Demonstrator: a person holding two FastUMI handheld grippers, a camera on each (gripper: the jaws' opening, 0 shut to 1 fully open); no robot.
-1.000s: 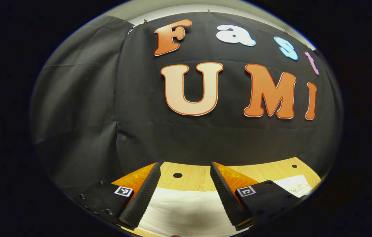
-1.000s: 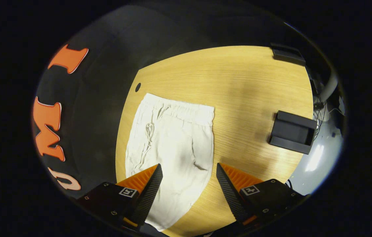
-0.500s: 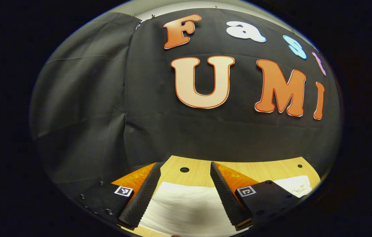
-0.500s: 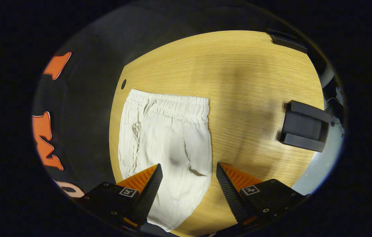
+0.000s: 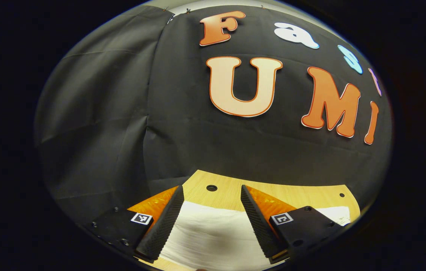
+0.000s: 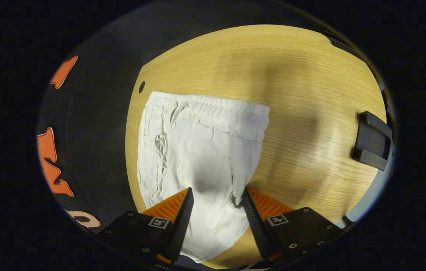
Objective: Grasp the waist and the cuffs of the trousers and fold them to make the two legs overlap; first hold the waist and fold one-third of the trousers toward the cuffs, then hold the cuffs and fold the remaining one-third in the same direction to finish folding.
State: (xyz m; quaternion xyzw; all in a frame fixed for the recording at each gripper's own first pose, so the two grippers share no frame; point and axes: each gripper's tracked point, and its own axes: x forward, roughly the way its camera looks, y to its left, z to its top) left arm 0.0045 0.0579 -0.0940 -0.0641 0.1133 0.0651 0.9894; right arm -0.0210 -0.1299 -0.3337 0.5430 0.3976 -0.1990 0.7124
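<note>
Both tongs, left (image 5: pixel 210 220) and right (image 6: pixel 214 222), stand released above the trousers (image 6: pixel 197 150). The cloth looks thin, light and limp; take the gathered waistband (image 6: pixel 213 113), ahead of the right tongs.

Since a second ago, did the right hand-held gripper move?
Yes. The right hand-held gripper has come lower and nearer the trousers, which look bigger, while the black holder slid toward the edge.

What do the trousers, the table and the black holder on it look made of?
Trousers: thin woven cloth, probably cotton or linen, matte; it creases, and the waistband is gathered with a drawstring.
Table: wood or wood-look laminate with a smooth satin finish; fine straight grain lines. Which of the two is not clear.
Holder: looks like matte black plastic, with hard moulded edges.
</note>
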